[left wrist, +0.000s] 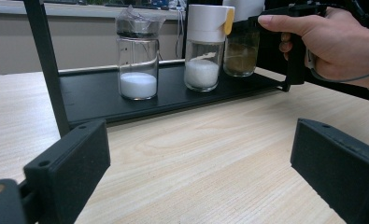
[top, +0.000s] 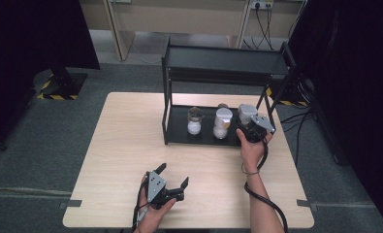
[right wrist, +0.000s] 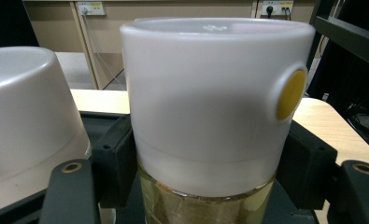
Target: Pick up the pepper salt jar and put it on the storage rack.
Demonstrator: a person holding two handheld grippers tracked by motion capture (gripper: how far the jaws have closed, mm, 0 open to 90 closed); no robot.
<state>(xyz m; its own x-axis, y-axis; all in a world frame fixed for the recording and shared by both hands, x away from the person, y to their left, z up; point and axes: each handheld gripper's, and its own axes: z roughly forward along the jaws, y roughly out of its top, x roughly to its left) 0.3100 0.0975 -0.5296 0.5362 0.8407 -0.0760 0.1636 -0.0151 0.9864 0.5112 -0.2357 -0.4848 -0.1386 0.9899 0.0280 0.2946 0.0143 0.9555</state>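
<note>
Brown-filled jar [right wrist: 210,116] w/ white cap and yellow dot stands at right end of black rack's [top: 177,127] lower shelf; right gripper [right wrist: 205,163] jaws clamp its sides just under the cap. Beside it, white-cap jar [top: 222,122], then glass jar [top: 194,121], both w/ white powder. Rack sits at far edge of light wood table [top: 131,145], grey carpet around. Left gripper [top: 172,178] rests near front edge, jaws wide apart, holding nothing.

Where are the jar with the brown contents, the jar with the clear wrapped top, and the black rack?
Brown-filled jar [right wrist: 210,93], right gripper view, on its white cap.
Wrapped-top jar [left wrist: 137,60], left gripper view, on its glass wall.
Black rack [top: 223,58], high view, on its upper shelf.
</note>
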